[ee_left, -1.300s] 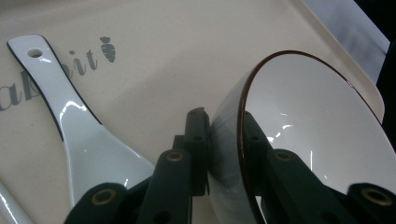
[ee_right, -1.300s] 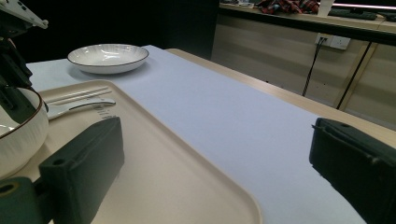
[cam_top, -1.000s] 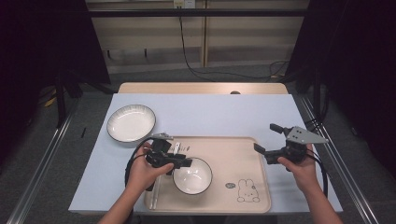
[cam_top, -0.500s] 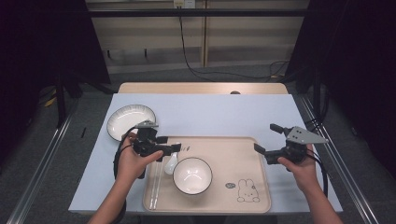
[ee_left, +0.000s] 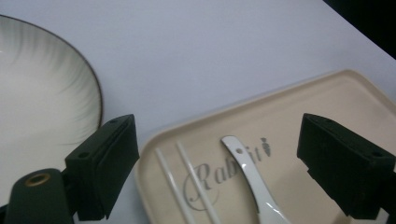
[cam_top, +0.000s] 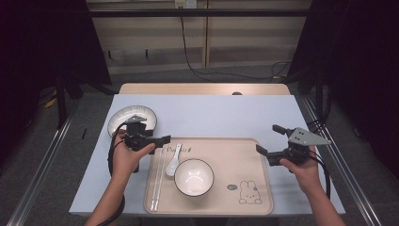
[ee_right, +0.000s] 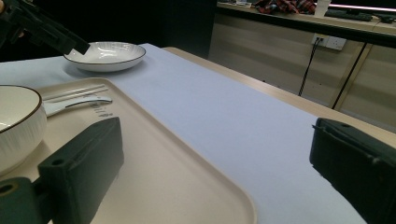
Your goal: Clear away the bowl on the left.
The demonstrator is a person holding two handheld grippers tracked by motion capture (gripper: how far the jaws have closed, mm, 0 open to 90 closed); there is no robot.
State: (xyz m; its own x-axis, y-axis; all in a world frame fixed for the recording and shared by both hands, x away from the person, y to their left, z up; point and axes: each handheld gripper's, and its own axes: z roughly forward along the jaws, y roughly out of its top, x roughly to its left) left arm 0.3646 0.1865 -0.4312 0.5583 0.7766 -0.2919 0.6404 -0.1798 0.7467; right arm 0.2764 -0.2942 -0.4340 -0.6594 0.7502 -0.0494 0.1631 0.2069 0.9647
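A beige tray holds a white dark-rimmed bowl, a white spoon and a pair of white chopsticks. A white plate lies on the table beyond the tray's left corner. My left gripper hovers between the plate and the tray's far-left corner. Its jaws have just been opening and are open with nothing between them. In the left gripper view the spoon and chopsticks lie below the open gripper. My right gripper stands open at the tray's right edge, holding nothing.
The light blue table top is bare behind the tray. In the right gripper view the tray rim runs under the jaws, with the bowl at left and the plate far off. Dark floor and metal rails flank the table.
My left gripper has moved left and away from the bowl's rim toward the plate, and its jaws have spread wider. The bowl has stayed in place. The right gripper has not moved.
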